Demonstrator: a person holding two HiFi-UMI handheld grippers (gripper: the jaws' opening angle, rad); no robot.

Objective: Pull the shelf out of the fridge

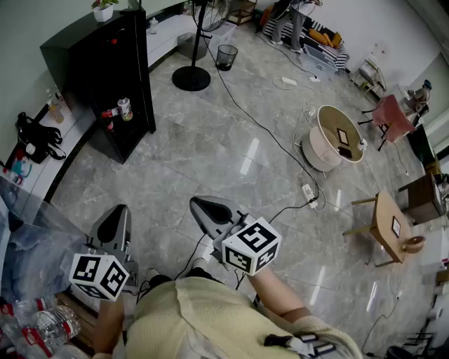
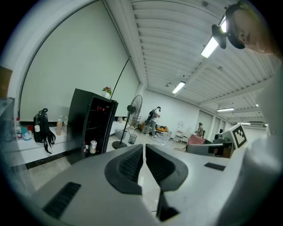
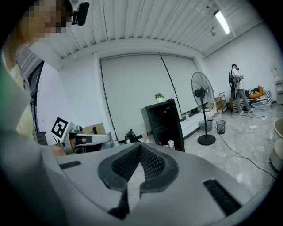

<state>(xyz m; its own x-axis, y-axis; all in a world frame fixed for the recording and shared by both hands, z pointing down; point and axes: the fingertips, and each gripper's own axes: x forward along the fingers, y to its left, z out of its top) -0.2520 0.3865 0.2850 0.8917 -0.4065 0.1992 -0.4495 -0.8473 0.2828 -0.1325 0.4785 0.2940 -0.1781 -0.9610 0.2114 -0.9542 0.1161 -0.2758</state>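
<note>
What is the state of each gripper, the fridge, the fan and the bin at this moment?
left gripper: shut, empty, held in the air.
right gripper: shut, empty, held in the air.
fridge: upright, inside in view, far from both grippers, untouched.
fan: upright; cannot tell if it runs.
bin: upright on the floor.

Black fridge (image 1: 98, 63) stands at upper left beside the wall, with a potted plant (image 1: 104, 9) on top and a can (image 1: 125, 109) at its front. Left gripper (image 1: 116, 219) and right gripper (image 1: 205, 208) are held over the grey marble floor (image 1: 210, 140), jaws together, well apart from the fridge. A fan base (image 1: 191, 78) and a waste bin (image 1: 226, 56) stand beyond.
</note>
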